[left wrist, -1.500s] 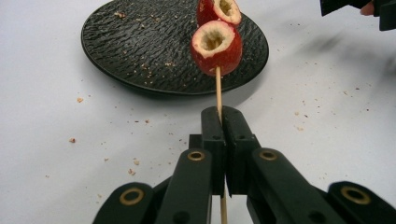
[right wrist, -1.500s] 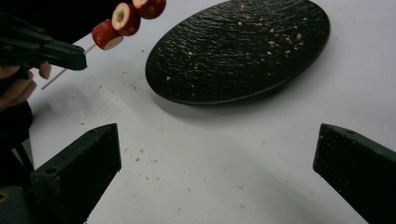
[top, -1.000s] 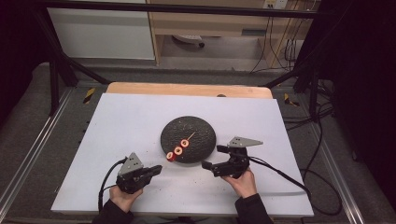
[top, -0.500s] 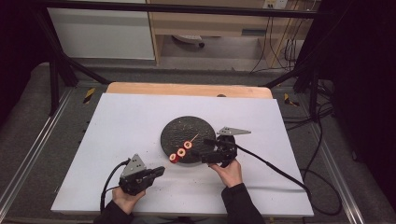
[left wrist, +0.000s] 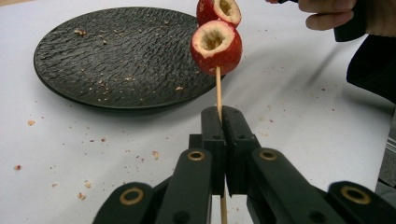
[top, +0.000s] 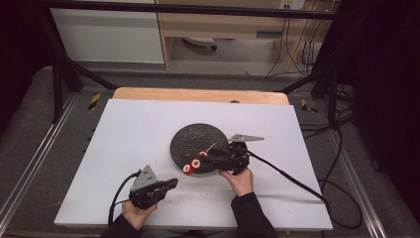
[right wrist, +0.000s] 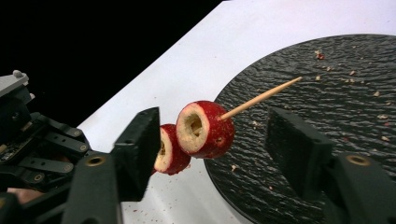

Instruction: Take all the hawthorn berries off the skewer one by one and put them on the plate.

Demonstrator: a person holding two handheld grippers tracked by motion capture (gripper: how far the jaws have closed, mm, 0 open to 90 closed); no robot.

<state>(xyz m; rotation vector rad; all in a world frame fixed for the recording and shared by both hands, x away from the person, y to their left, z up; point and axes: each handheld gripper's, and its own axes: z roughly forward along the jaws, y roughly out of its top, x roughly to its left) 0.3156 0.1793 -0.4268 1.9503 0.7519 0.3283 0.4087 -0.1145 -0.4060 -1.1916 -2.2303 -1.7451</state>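
A thin wooden skewer (left wrist: pixel 218 88) carries two hollowed red fruits, one (left wrist: pixel 215 46) below the other (left wrist: pixel 218 9). My left gripper (left wrist: pixel 223 126) is shut on the skewer's lower end and holds it out over the near rim of a black textured plate (top: pixel 193 135). My right gripper (right wrist: pixel 212 128) reaches in from the right. Its jaws have just been closing, with the fruit (right wrist: pixel 205 128) nearer the skewer's point between them. A gap shows on both sides of that fruit. The second fruit (right wrist: pixel 170 149) sits just behind it, and the bare skewer point (right wrist: pixel 266 95) sticks out over the plate (right wrist: pixel 327 116).
The white tabletop (top: pixel 129 129) is dotted with red and tan crumbs around the plate. A wooden strip (top: pixel 198 94) runs along the table's far edge. Cables trail from both grippers, the right one's cable (top: pixel 292 178) looping off toward the table's right edge.
My right gripper has moved left from beside the plate to the skewered fruits, and its jaws have narrowed around one fruit. The left gripper and skewer have stayed put.
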